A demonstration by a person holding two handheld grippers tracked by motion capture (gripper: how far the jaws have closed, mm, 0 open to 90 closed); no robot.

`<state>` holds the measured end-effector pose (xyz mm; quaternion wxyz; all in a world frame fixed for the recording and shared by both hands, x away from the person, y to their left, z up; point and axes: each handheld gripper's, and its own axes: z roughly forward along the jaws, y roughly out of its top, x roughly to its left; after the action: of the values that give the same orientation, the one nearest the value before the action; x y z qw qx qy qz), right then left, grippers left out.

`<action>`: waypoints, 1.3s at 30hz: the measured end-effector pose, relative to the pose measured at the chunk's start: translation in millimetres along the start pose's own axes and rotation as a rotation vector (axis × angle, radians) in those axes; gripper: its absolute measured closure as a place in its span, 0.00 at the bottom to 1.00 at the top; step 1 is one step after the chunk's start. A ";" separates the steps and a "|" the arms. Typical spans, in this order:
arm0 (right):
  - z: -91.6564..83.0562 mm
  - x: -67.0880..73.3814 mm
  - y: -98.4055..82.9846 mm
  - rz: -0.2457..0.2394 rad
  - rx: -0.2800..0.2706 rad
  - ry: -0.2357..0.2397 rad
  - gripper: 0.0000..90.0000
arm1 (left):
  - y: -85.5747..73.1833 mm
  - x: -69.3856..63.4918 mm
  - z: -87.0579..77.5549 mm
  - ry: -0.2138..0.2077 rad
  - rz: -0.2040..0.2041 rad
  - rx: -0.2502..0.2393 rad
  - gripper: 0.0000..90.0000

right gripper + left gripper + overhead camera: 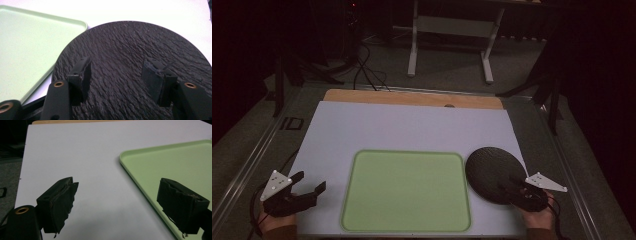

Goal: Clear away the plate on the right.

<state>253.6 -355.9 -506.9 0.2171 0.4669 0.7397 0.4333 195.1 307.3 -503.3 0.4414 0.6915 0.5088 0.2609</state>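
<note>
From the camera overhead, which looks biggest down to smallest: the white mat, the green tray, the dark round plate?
1. White mat, the largest; it lies under the other two.
2. Green tray, plainly smaller.
3. Dark round plate, the smallest, with the right gripper covering part of its near edge.

Surface (412, 125): white sheet over wood, wooden strip (412, 98) exposed along far edge. Green tray (407, 192) lying near centre front; dark textured round plate (492, 172) just right of tray.
</note>
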 end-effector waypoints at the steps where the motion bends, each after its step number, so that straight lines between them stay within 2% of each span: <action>1: -0.4 0.0 -0.5 0.004 0.004 -0.004 0.45 | 0.4 -0.7 0.4 -0.001 0.005 -0.001 0.16; 4: -2.5 0.0 -1.1 0.018 -0.002 -0.008 0.45 | 0.5 -1.9 2.0 0.000 0.019 0.008 0.16; 13: -4.0 7.1 -1.4 0.075 -0.006 -0.015 0.45 | 0.2 -2.2 4.6 -0.003 0.014 0.015 0.17; 18: -4.9 8.7 -3.3 0.139 0.005 -0.020 0.45 | 0.2 -2.8 4.9 0.002 0.015 0.016 0.17; 23: -10.4 9.9 -7.0 0.243 -0.013 -0.014 0.46 | -0.5 -2.3 4.9 0.003 0.008 0.014 0.17; 28: -13.5 13.9 -12.3 0.360 -0.033 0.028 0.48 | -0.7 -2.6 6.5 0.000 0.010 0.017 0.17; 39: -18.7 19.2 -26.9 0.607 -0.079 0.082 0.48 | -0.9 -2.6 7.0 -0.001 0.011 0.017 0.17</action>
<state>217.5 -352.2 -518.0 0.0656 0.6400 0.5571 0.5251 199.4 302.5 -507.2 0.4344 0.6981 0.5071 0.2585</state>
